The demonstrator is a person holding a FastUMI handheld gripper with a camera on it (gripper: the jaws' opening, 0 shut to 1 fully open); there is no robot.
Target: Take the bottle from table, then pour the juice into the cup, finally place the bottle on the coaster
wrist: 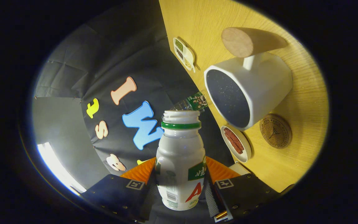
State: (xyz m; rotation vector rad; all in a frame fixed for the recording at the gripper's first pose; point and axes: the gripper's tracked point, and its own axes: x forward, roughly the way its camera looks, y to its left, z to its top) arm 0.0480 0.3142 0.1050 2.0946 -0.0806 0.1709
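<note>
Held mid-body between the clenched jaws of the gripper, the small plastic bottle, uncapped and tilted near the cup, looks light, smooth, and probably squeezable.

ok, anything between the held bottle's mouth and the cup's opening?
In the gripper view, no. The gripper is shut on the bottle; from its open mouth to the white cup there is only wall cloth and table edge behind.

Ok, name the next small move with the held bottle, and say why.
Probably bring the capless white plastic bottle, clamped between the gripper fingers, sideways over the white mug: its open mouth sits beside the mug's rim, not above its dark inside, so pouring now would spill.
</note>
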